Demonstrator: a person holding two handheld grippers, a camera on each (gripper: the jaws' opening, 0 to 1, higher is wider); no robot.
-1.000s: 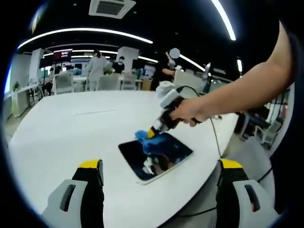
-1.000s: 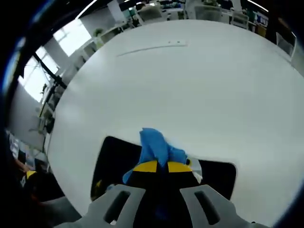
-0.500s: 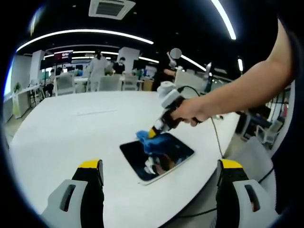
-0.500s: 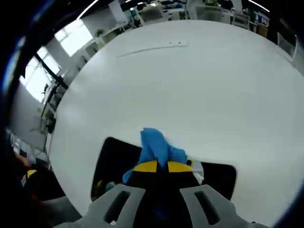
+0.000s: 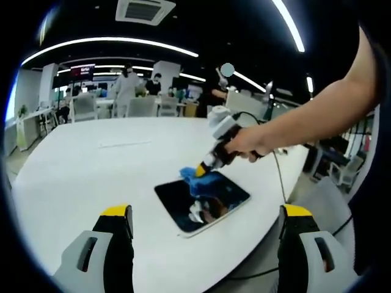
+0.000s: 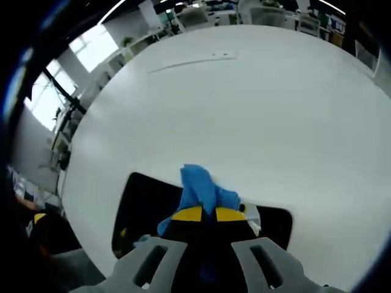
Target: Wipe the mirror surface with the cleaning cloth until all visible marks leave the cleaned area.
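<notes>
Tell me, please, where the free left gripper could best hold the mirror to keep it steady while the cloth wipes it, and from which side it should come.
Probably the near corner of the mirror, approached from the left gripper side. The mirror lies flat on the white table, so only its thin edge can be pinched or pressed. The right gripper holds the blue cloth at the far end, leaving the near end free.

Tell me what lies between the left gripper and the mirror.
Bare white table: in the left gripper view, nothing sits between the open left gripper and the mirror, where the right gripper presses the blue cloth.
</notes>
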